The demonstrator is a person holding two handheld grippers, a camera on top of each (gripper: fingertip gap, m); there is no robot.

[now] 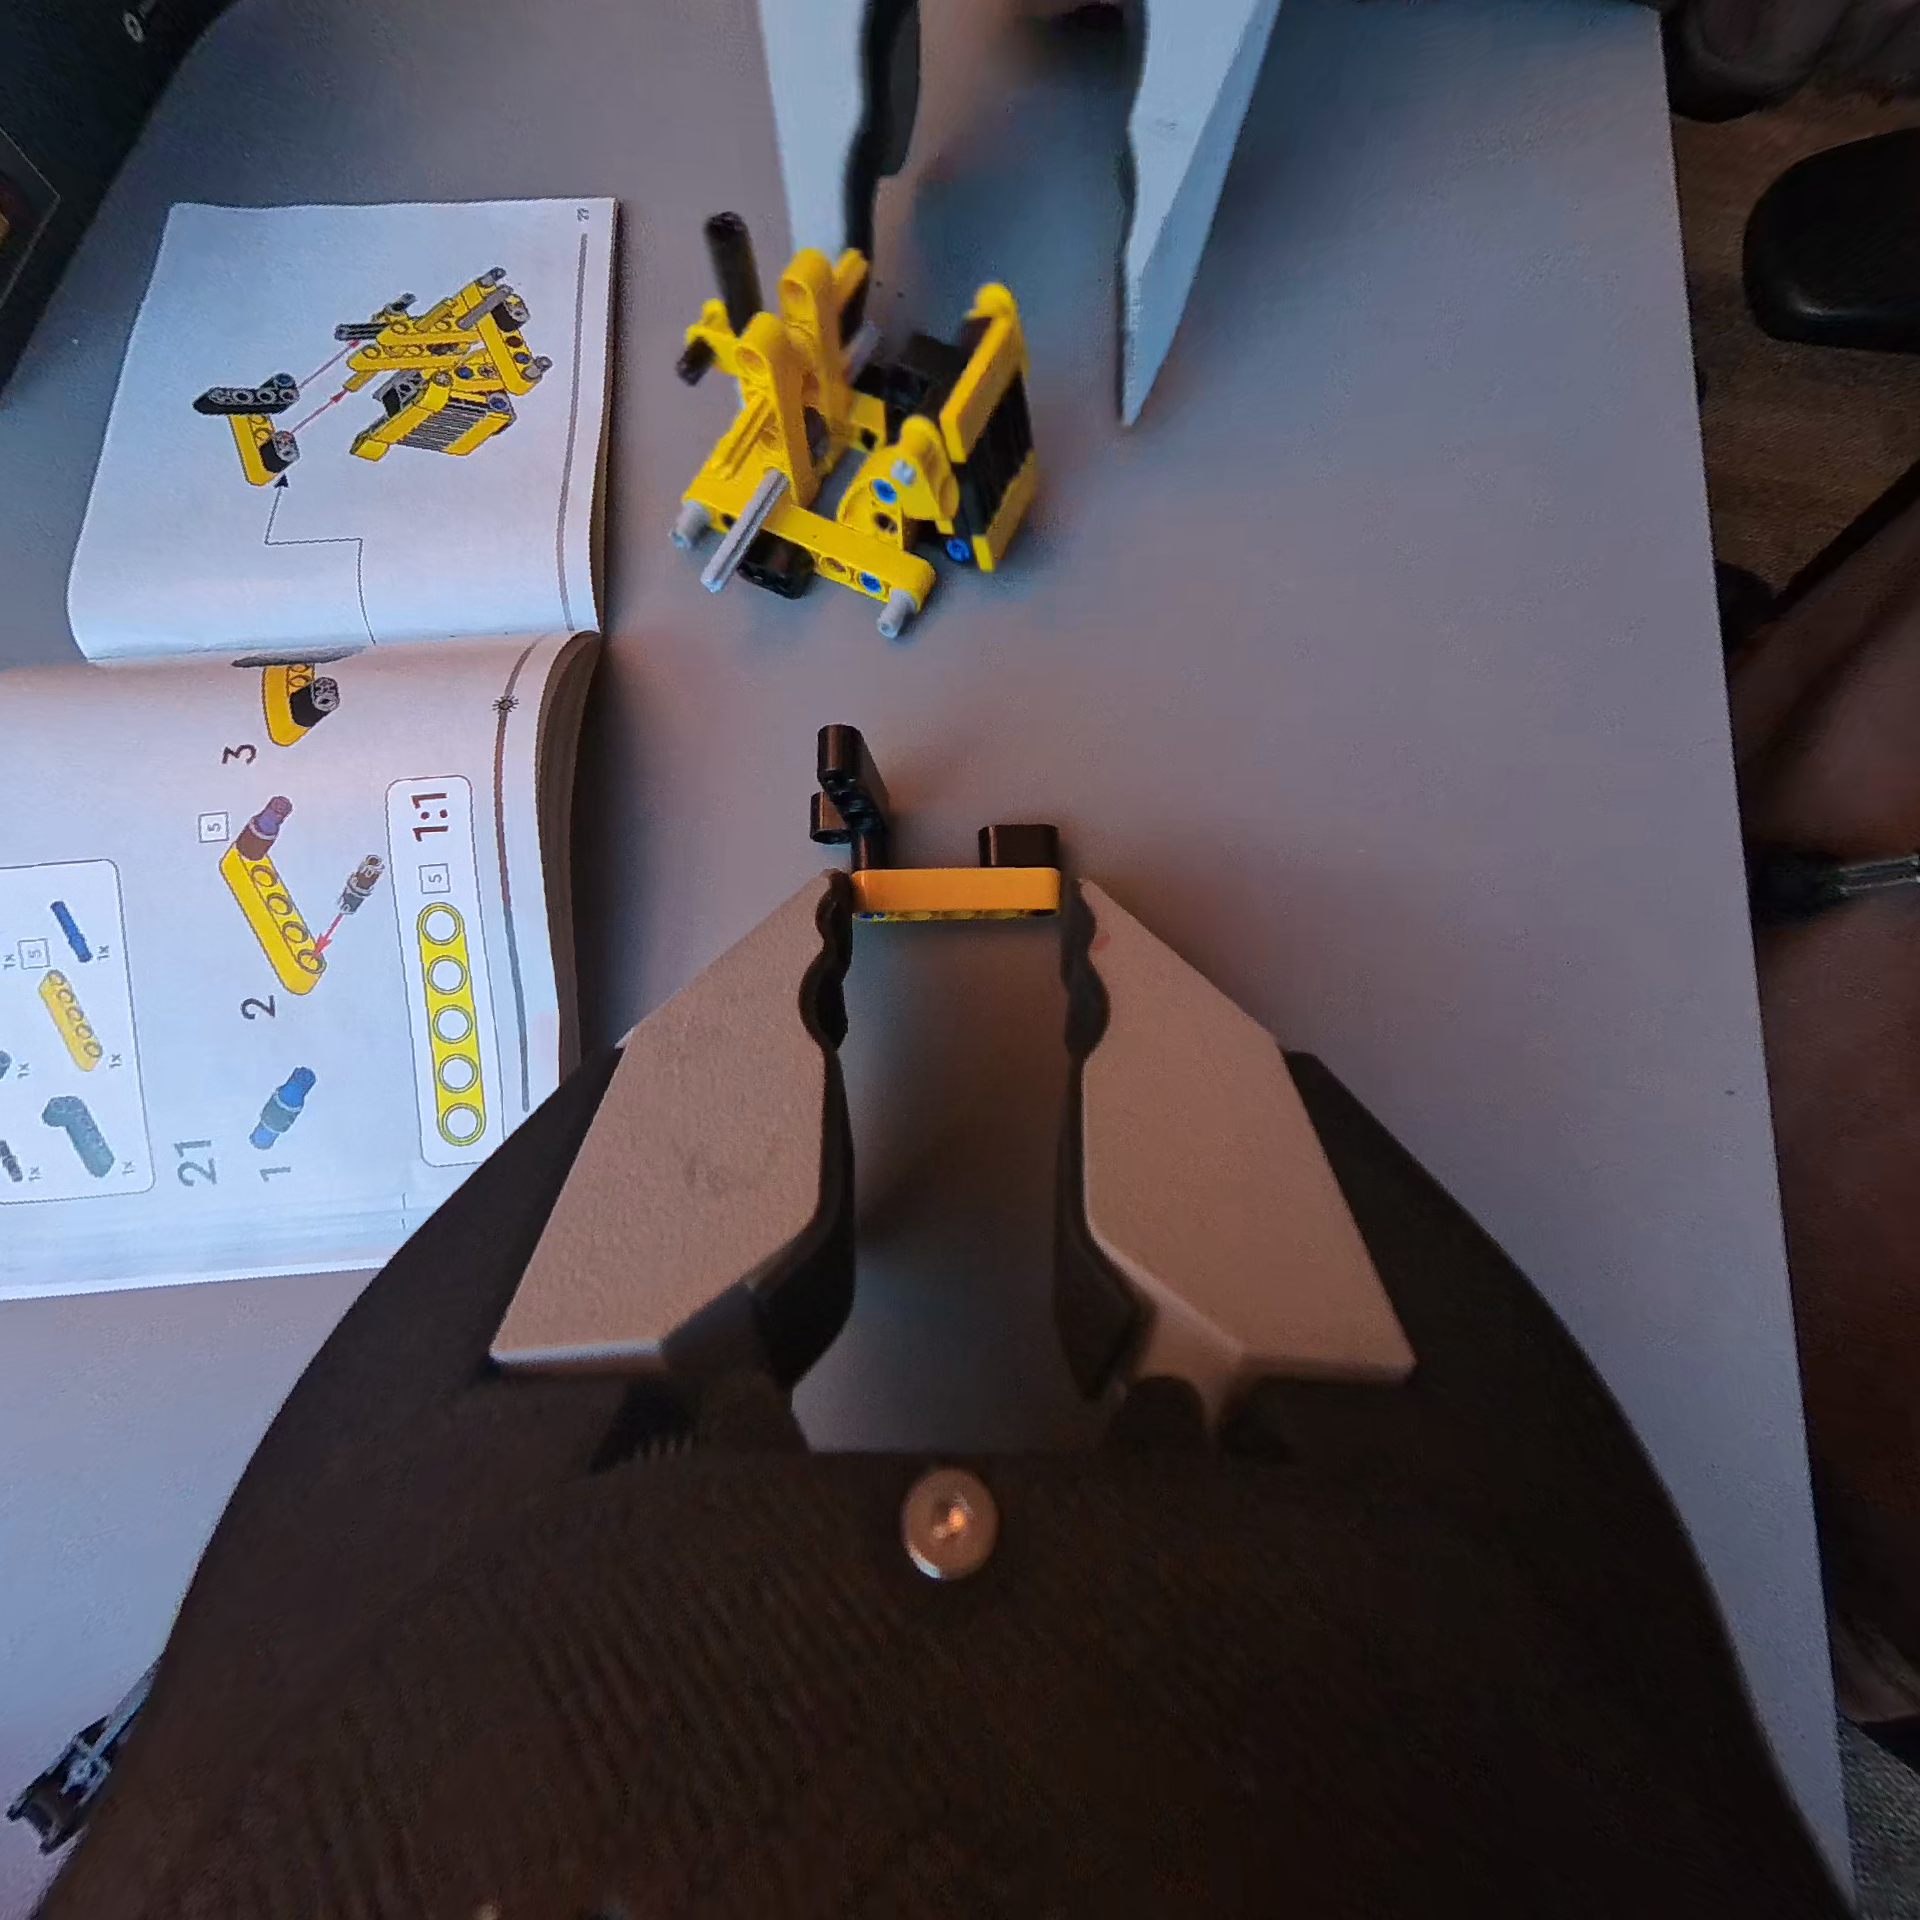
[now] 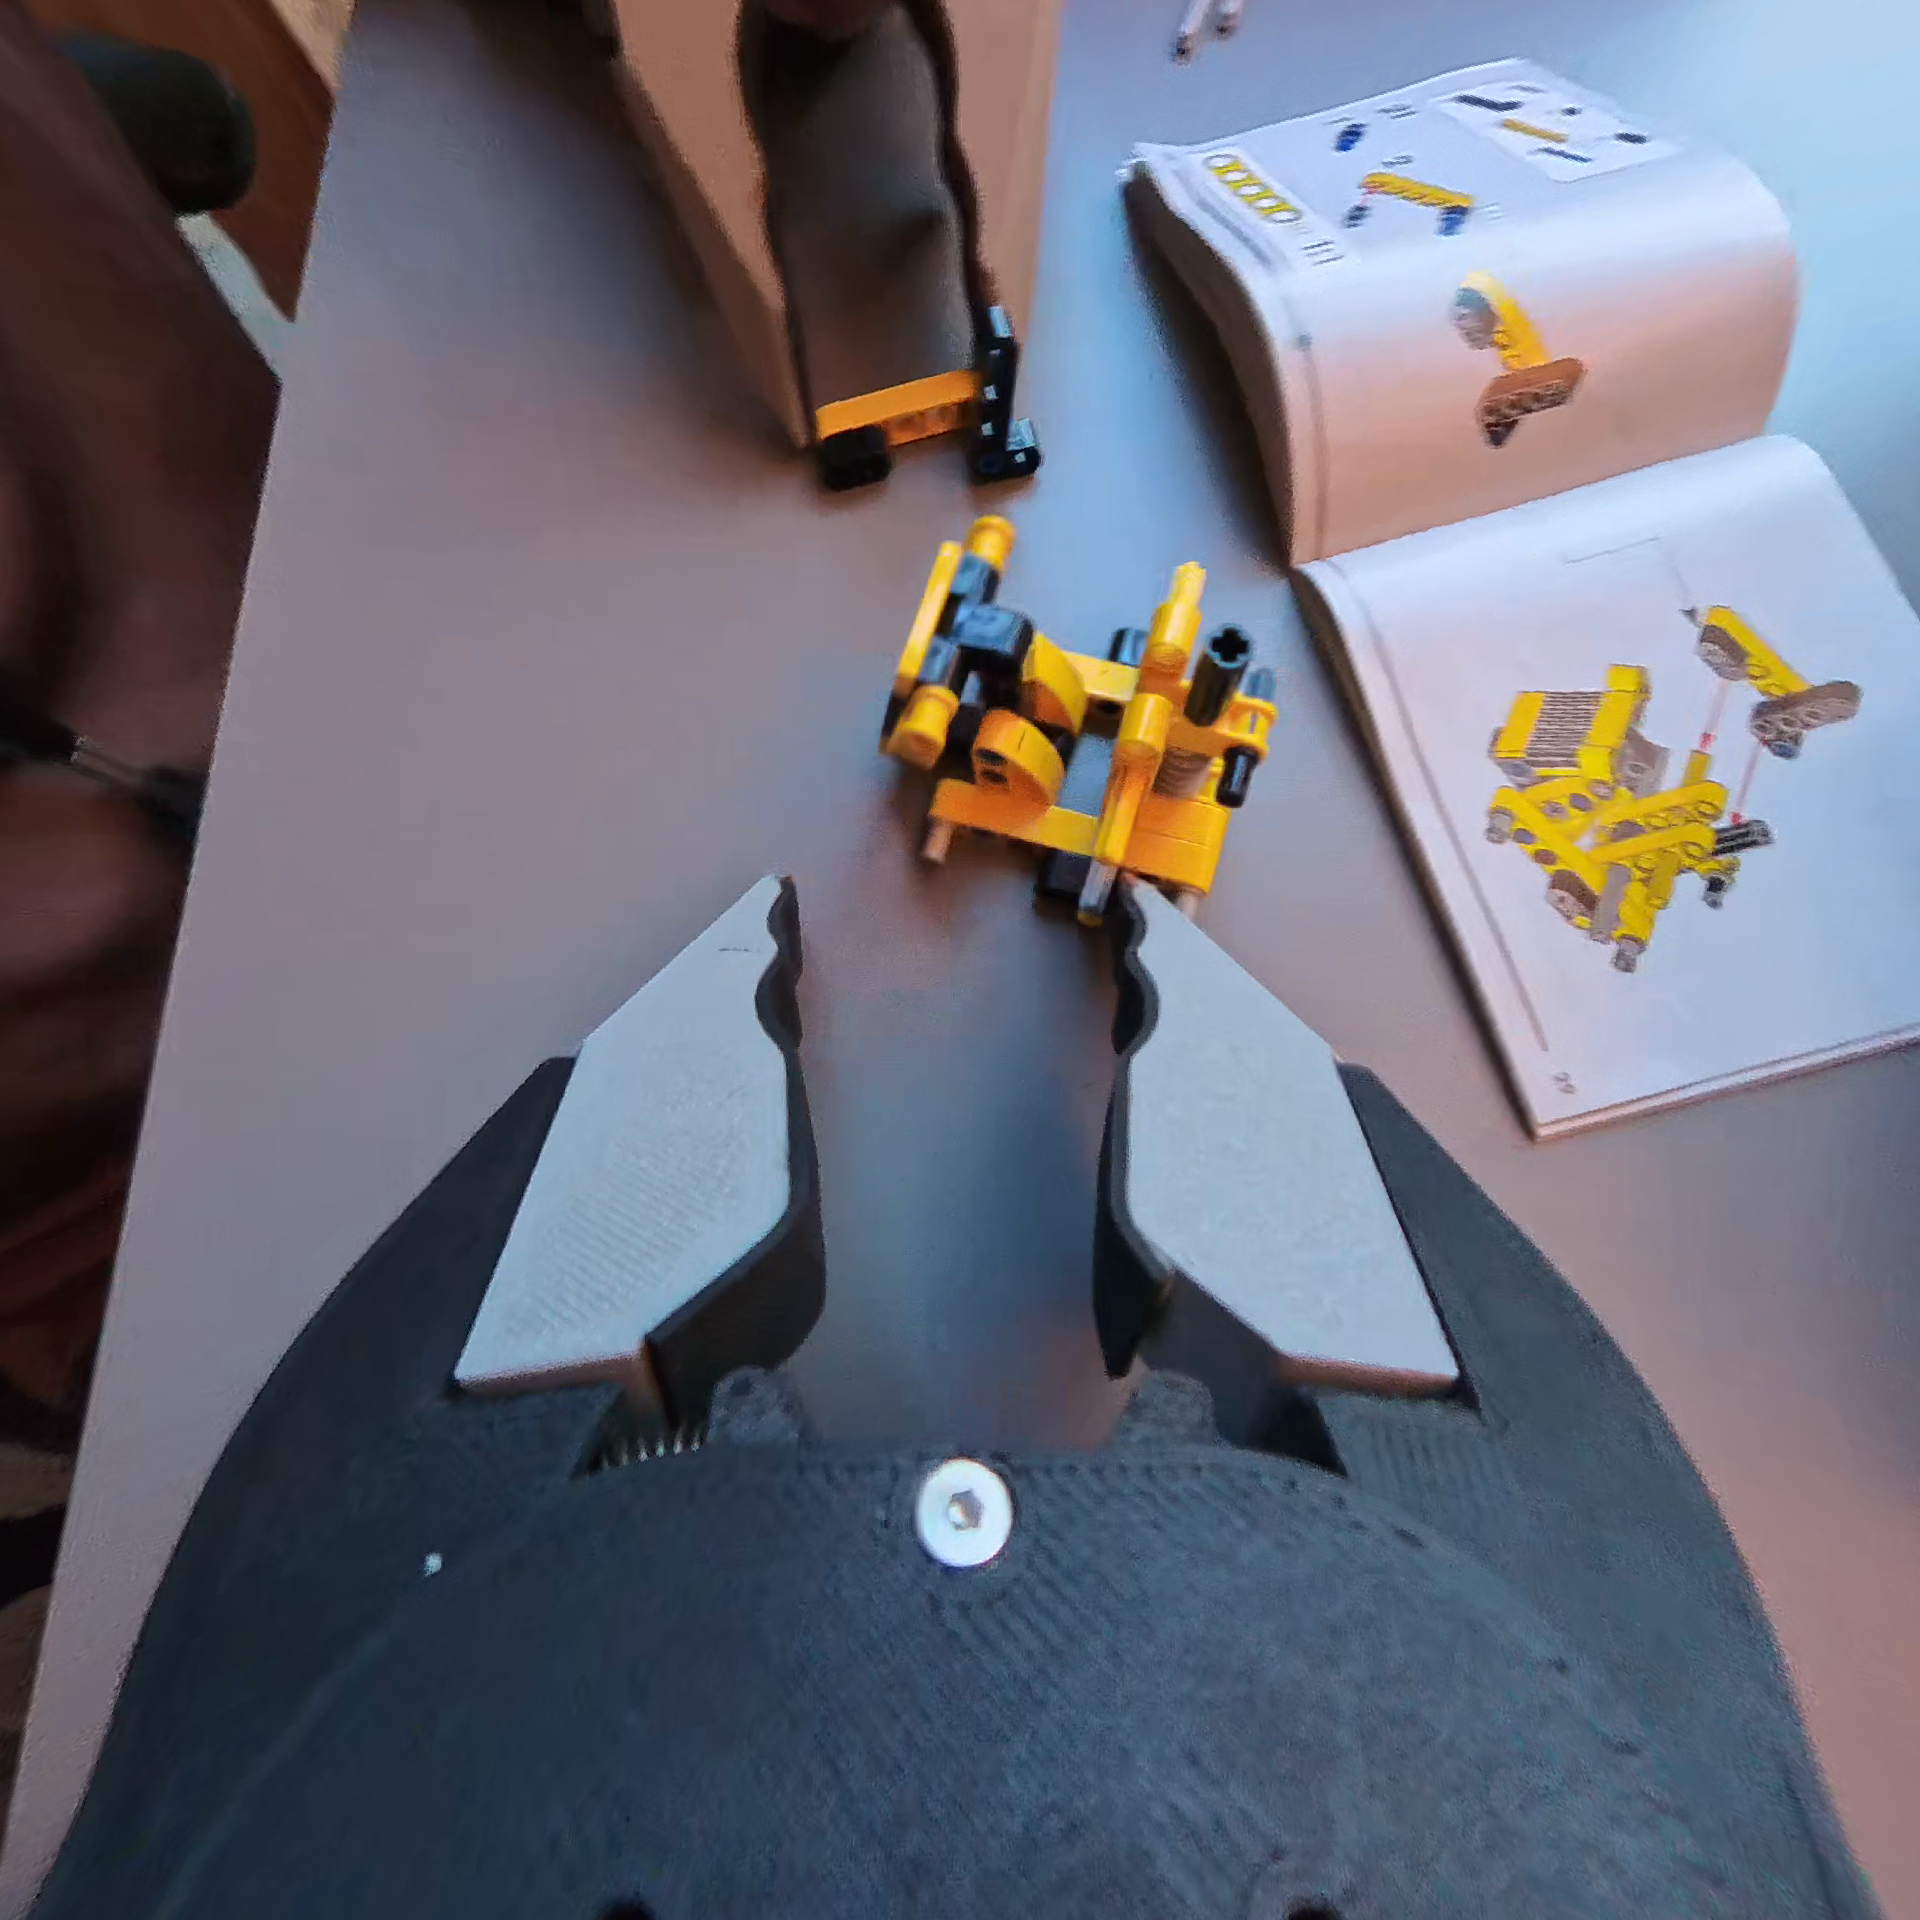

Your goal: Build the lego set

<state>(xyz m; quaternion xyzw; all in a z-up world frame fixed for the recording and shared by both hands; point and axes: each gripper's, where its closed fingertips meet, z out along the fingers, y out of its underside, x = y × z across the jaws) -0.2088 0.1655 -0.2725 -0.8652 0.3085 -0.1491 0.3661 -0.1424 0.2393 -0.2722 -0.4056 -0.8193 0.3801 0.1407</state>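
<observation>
My left gripper [image 1: 956, 899] holds the beam sub-assembly [image 1: 951, 891] crosswise between its fingertips, above the table [image 1: 1403, 727]. The main model [image 1: 857, 447] stands on the table beyond it, between both grippers, with my right gripper [image 2: 951, 904] open just beside it. The instruction booklet [image 1: 343, 436] lies open to the left of the model in the left wrist view.

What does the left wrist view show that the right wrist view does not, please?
Only the left wrist view shows its own tongs gripping the yellow beam up close. Only the right wrist view shows the right tongs open, nothing between them. Both show the yellow model, the open booklet and the grey table.
</observation>
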